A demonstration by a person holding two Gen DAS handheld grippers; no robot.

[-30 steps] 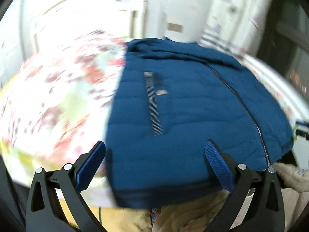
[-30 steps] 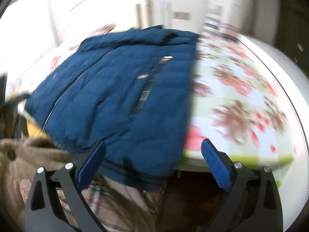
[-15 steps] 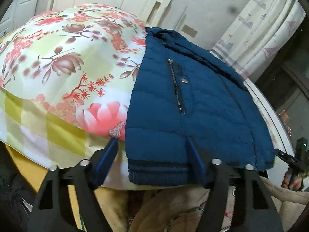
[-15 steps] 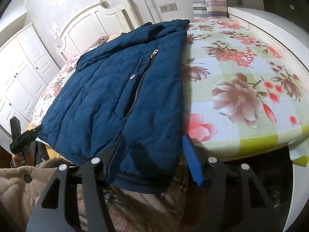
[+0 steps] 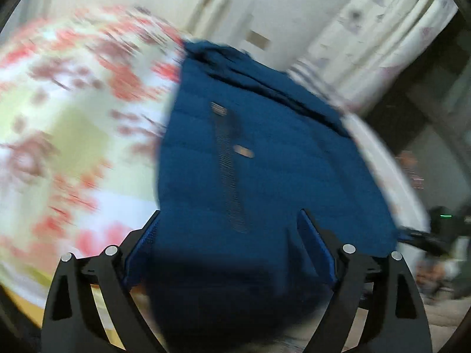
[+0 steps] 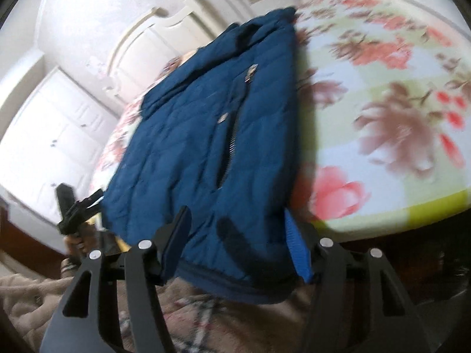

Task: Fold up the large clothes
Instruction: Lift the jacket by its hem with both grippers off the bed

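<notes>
Jacket (image 5: 265,176): one blue padded garment lies front-up across the centre of both frames on the flowered bed (image 5: 73,147), hem hanging over the near edge, probably so the hem corners can be reached. Two grippers work it, one per corner. The left gripper (image 5: 229,244) and the right gripper (image 6: 235,235) each straddle the hem with fingers apart around the cloth; whether they already pinch it, I cannot tell. Two chest zips show.
</notes>
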